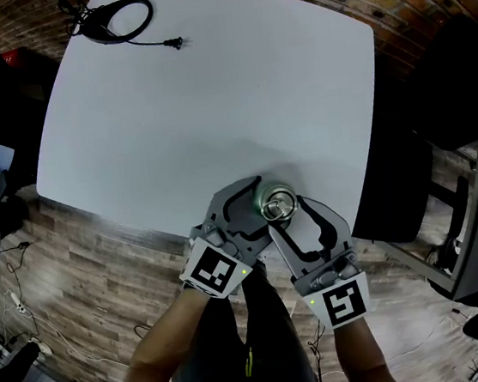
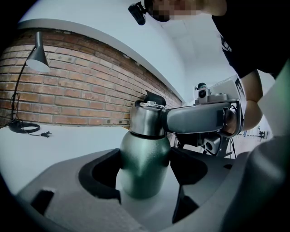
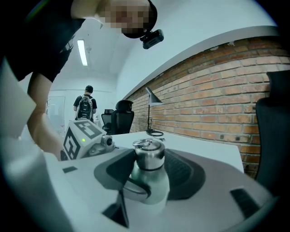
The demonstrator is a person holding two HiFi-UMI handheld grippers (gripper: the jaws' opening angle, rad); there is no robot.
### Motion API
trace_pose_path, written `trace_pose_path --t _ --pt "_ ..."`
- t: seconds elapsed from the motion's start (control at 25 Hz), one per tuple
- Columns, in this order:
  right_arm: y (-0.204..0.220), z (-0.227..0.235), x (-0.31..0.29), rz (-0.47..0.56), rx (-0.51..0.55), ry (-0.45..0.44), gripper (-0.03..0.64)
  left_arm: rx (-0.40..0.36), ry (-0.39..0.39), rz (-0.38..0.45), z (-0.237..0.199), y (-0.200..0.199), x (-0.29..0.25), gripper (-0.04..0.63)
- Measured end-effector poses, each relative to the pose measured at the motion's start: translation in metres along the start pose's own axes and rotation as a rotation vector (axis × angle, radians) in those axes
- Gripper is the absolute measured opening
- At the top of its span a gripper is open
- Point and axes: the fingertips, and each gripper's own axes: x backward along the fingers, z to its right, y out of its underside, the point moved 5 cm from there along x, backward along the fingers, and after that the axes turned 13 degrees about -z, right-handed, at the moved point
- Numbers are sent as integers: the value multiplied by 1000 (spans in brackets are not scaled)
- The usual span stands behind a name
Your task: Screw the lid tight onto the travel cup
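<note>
The travel cup stands upright near the white table's front edge. Its body is green metal, and its steel lid carries a small ring. My left gripper is shut on the cup's body, with both dark pads against its sides in the left gripper view. My right gripper comes in higher, shut on the lid, which sits between the two pads in the right gripper view. One right finger lies against the lid's side. The cup's base is hidden by the jaws.
A coiled black cable with its plug lies at the table's far left corner. A black desk lamp stands there too. A dark chair is off the table's right edge. A brick wall runs behind.
</note>
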Motion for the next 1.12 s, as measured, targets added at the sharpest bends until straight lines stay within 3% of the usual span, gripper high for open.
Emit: trace_pose_path --t 0.16,0.64,1.12 --pt "-1 -1 0 -1 -9 25 195 3 -2 -8 0 0 0 351" --pt "-4 -10 -2 12 -103 249 209 25 -29 -2 1 0 0 351" --pt "-6 -11 6 -18 -71 201 239 -7 5 -14 -1 0 1 351"
